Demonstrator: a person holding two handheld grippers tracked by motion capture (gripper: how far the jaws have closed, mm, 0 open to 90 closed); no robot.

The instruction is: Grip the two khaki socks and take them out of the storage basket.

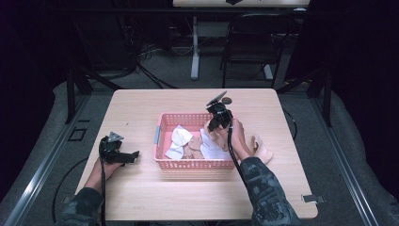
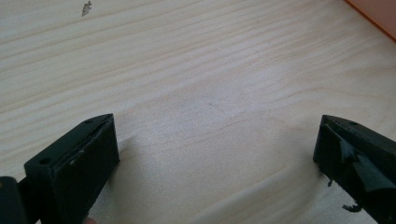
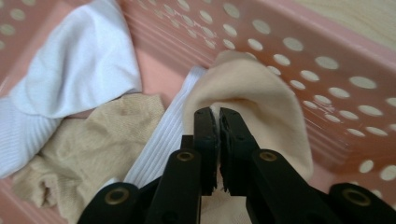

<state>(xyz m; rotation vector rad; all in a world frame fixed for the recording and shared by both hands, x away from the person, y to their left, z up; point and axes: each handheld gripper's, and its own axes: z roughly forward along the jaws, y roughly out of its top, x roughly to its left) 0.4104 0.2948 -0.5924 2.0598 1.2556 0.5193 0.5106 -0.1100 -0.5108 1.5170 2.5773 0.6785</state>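
Observation:
A pink perforated basket [image 1: 193,164] stands mid-table and holds several socks. In the right gripper view a cream sock [image 3: 261,98] rises against the basket wall [image 3: 327,88], and my right gripper [image 3: 218,114] is shut on a fold of it. A white ribbed sock [image 3: 159,144], a tan sock [image 3: 88,149] and a white sock [image 3: 84,60] lie beside it. From above, the right gripper [image 1: 217,123] points down into the basket's right end. My left gripper [image 1: 134,154] rests on the table left of the basket, open [image 2: 215,135], with bare wood between its jaws.
Another cream sock [image 1: 262,150] lies on the table right of the basket. A small dark round object [image 1: 227,100] sits near the far edge. A black chair [image 1: 249,42] and a table leg [image 1: 195,52] stand beyond the wooden table [image 1: 141,197].

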